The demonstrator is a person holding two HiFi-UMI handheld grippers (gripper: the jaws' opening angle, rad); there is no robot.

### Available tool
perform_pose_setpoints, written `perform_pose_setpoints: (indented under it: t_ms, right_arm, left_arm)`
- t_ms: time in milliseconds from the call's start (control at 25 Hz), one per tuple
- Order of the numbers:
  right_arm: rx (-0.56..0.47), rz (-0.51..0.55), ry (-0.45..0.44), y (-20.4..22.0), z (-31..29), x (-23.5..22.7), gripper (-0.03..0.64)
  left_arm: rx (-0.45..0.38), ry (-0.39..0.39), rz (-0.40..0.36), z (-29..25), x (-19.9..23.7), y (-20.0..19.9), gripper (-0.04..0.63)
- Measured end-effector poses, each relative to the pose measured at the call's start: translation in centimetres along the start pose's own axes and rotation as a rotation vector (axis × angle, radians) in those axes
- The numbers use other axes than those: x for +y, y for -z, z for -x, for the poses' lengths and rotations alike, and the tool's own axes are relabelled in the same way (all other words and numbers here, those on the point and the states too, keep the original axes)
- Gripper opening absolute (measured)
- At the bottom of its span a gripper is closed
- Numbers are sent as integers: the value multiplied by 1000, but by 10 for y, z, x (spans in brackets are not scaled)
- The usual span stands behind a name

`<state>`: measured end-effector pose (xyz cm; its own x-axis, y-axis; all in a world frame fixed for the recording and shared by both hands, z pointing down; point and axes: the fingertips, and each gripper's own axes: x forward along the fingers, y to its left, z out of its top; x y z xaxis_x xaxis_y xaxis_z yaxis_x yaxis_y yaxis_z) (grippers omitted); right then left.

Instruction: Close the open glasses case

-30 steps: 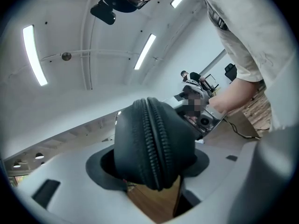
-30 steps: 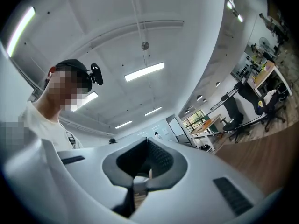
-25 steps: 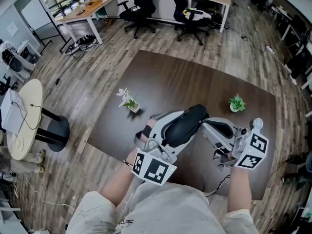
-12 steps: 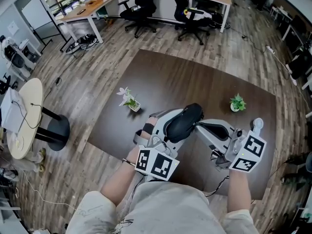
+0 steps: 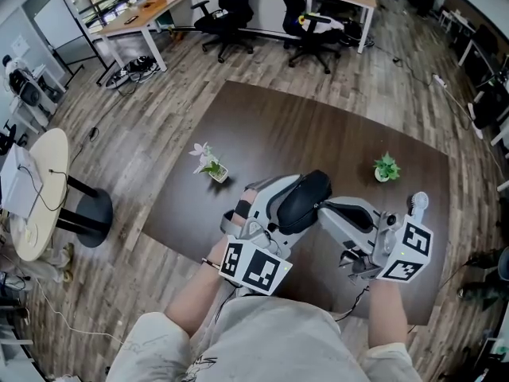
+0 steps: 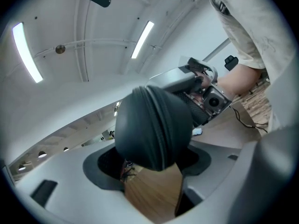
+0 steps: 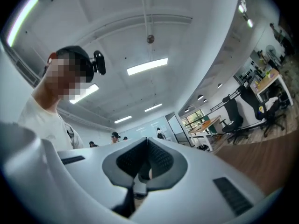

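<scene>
1. While the person is leaning over the dark table (image 5: 318, 126), the head view is showing the left gripper (image 5: 290, 205) clasping the black glasses case (image 5: 306, 197) over the table's near part. The right gripper (image 5: 328, 210) is pointing at the case's right side with its jaws pressed together. A green plant (image 5: 386, 168) and a small flower pot (image 5: 209, 165) are standing farther back, well apart.
2. The left gripper view is showing the left gripper (image 6: 154, 162) with its jaws spread wide, having just been opening. The glasses case (image 6: 154, 125) is sitting between them, touching both pads, its two halves meeting along the zip. The right gripper (image 6: 187, 83) is showing just behind it, and the table (image 6: 154, 190) below.
3. The right gripper view is showing the right gripper (image 7: 142, 169) pinching nothing, its jaws closed together.
</scene>
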<state>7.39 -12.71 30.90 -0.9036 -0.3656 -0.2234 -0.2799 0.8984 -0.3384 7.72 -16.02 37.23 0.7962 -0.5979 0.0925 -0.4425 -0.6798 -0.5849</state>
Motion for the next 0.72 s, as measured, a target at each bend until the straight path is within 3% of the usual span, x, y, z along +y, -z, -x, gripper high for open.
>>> perform_pose_setpoints:
  t_ms: [160, 280, 360, 520, 720]
  right_arm:
    - [-194, -200, -110, -26, 11, 5, 2]
    - [-292, -336, -165, -32, 17, 1, 2]
    - [-311, -385, -171, -29, 18, -3, 2]
    - [-313, -437, -173, -21, 13, -5, 2]
    - [-229, -352, -64, -11, 18, -16, 2]
  left_arm:
    - [-89, -39, 38, 7, 6, -17, 362]
    - [-139, -55, 64, 9, 9, -27, 362]
    - [-151, -53, 60, 8, 7, -30, 328]
    - [-135, -43, 47, 8, 5, -22, 291]
    - [-80, -58, 31, 6, 6, -10, 272]
